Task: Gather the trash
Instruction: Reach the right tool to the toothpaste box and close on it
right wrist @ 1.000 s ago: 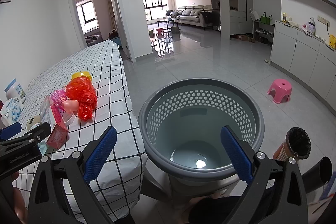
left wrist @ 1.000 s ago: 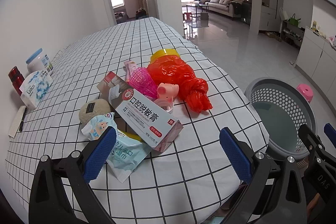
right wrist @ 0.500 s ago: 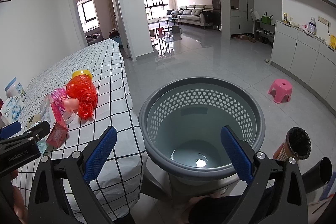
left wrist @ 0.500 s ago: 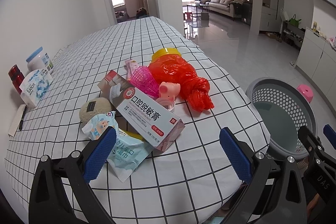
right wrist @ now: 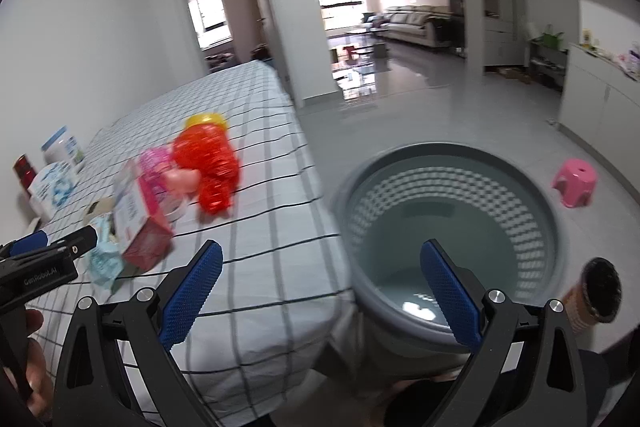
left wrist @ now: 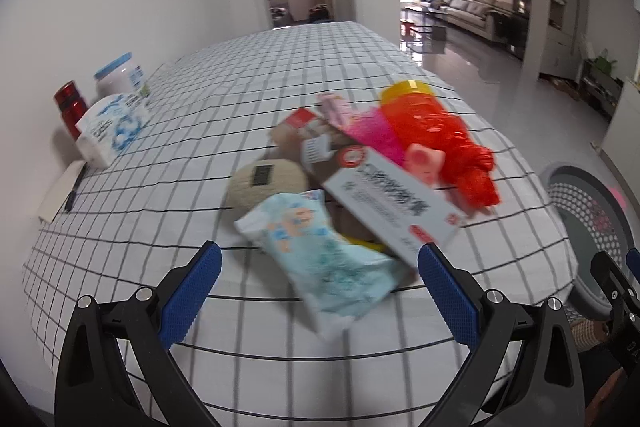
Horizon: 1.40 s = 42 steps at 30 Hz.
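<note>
- Left hand-held gripper [left wrist: 318, 269] hovers over the checked table [left wrist: 240, 75], its blue pads spread wide apart and holding nothing.
- Just ahead of its pads lies a heap of trash, blurred by motion: a pale blue wipes packet [left wrist: 320, 263] nearest, a long toothpaste box [left wrist: 384, 195] resting across it, and a beige round object [left wrist: 266, 183] ahead and to the left.
- Beyond the box, a red plastic bag [left wrist: 440, 143] hides most of a yellow-lidded item [left wrist: 406, 91]; a pink pig toy [left wrist: 426, 161] and a pink mesh piece [left wrist: 374, 133] are partly covered by the heap.
- Something yellow under the packet is too hidden to identify.
- Far left of this gripper, by the wall, stand a red can [left wrist: 72, 105], a white jar [left wrist: 120, 75] and a tissue pack [left wrist: 112, 127].
- Right hand-held gripper [right wrist: 320, 269], fingers likewise parted and empty, points at the table's edge and the grey perforated basket [right wrist: 452, 243] on the floor, whose near rim is cut off behind its right finger.
- A pink stool [right wrist: 574, 183] sits ahead to the right.
</note>
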Motion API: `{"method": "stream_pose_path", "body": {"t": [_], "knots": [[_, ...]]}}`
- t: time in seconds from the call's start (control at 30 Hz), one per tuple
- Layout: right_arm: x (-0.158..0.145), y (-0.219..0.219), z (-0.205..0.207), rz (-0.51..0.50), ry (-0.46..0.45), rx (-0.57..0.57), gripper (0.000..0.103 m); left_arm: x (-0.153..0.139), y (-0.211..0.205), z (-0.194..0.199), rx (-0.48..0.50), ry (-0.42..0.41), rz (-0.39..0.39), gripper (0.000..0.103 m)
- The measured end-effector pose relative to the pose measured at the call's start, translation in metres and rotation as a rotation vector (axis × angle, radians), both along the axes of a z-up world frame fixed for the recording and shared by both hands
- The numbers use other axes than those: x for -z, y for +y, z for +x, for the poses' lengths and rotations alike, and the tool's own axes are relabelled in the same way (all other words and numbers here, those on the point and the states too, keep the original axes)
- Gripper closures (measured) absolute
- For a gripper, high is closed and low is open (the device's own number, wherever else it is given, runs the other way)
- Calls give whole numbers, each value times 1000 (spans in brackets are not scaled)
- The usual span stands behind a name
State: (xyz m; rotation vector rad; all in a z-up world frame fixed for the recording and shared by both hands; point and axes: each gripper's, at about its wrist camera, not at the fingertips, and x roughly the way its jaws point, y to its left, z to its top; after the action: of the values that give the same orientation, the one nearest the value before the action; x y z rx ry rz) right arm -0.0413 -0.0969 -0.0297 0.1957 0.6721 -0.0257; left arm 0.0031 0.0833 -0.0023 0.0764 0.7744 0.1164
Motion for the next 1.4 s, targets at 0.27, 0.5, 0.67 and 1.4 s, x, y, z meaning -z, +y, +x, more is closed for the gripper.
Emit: {"method": "stream_pose_path", "body": {"t": [0.27, 0.5, 0.67, 1.4], "knots": [[10, 51, 35, 5, 49, -190, 8, 15, 63, -1, -159, 29, -14, 6], [8, 102, 67, -20, 57, -333, 8, 20, 90, -4, -224, 25, -30, 6], [11, 131, 92, -91, 84, -405, 8, 24, 95, 0, -228, 42, -39, 6], [21, 181, 128, -236, 144, -517, 43, 26, 102, 2, -228, 49, -67, 6]]}}
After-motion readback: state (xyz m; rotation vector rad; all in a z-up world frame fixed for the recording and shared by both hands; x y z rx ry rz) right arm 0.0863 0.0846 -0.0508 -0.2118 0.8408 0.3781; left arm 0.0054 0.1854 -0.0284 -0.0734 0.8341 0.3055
